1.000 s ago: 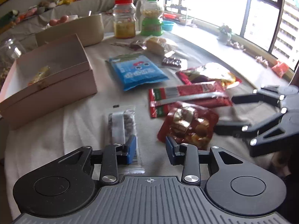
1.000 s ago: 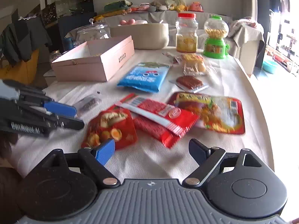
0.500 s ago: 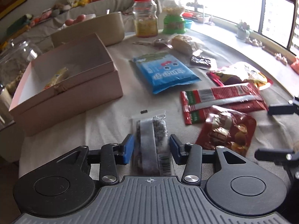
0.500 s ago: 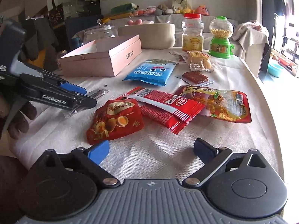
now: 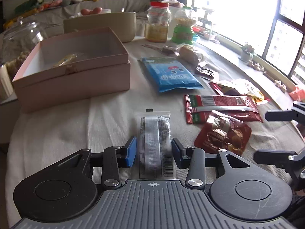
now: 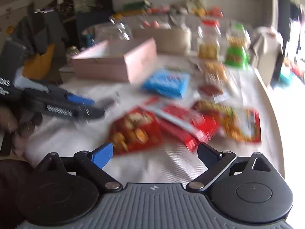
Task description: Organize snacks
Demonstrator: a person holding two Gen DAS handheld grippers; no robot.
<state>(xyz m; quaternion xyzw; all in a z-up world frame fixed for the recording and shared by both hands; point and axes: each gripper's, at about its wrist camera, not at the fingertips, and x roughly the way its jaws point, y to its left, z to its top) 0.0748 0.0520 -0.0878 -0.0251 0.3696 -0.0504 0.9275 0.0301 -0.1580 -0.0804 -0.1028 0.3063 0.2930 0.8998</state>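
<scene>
The left gripper (image 5: 154, 153) has its jaws parted just wider than a clear zip bag (image 5: 155, 143) of dark snacks that lies flat on the white tablecloth (image 5: 57, 129) between the blue pads (image 5: 131, 151); whether the pads touch the bag's edges I cannot tell. Just right of it in the left wrist view lies a red pouch of round snacks (image 5: 223, 133), with a long red packet (image 5: 221, 107) above it and a blue packet (image 5: 169, 74) toward the centre. The open pink box (image 5: 72, 70) sits in the upper left, holding a yellowish wrapped item (image 5: 66, 61).

The right gripper (image 6: 154, 155) is spread wide with nothing between its fingers, low over bare cloth in a blurred view. The red pouch (image 6: 133, 129) lies just beyond its blue pad (image 6: 102, 155).
</scene>
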